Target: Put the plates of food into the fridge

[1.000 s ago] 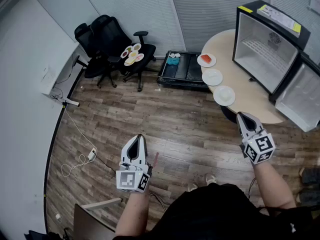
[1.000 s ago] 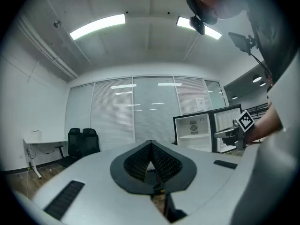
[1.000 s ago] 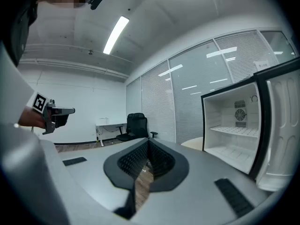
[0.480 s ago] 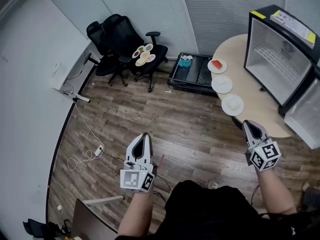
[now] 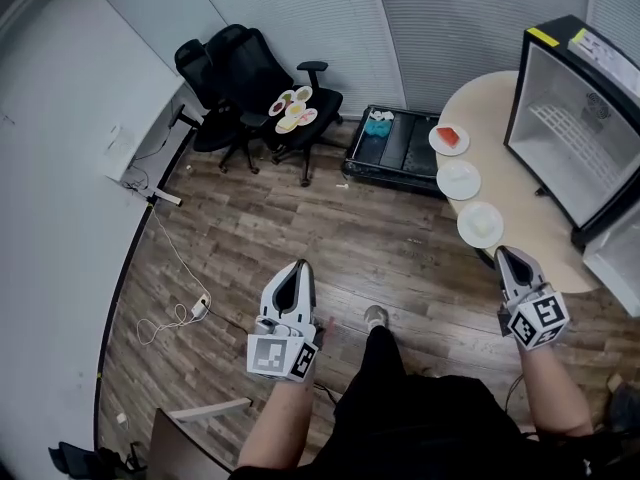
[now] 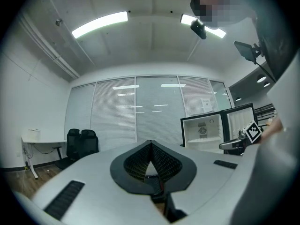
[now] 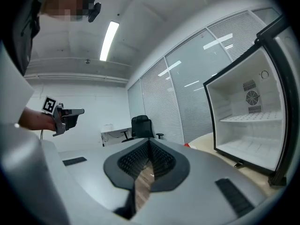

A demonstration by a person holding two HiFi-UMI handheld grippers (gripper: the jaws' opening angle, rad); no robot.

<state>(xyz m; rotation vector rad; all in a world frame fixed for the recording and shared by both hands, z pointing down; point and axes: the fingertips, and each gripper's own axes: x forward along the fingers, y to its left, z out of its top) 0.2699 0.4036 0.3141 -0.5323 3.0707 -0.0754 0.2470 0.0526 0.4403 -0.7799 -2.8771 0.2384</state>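
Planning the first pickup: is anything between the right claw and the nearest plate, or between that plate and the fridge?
Nothing visible. The right claw, shut and empty, points toward the nearest plate. Between that plate and the fridge lies only bare tabletop; the door stands open.

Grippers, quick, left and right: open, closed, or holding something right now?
Left gripper: closed, holding nothing.
Right gripper: closed, holding nothing.

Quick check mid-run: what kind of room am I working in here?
Probably a small office or meeting room: black swivel chairs, slatted blinds along the wall, and a round table carrying an open fridge.
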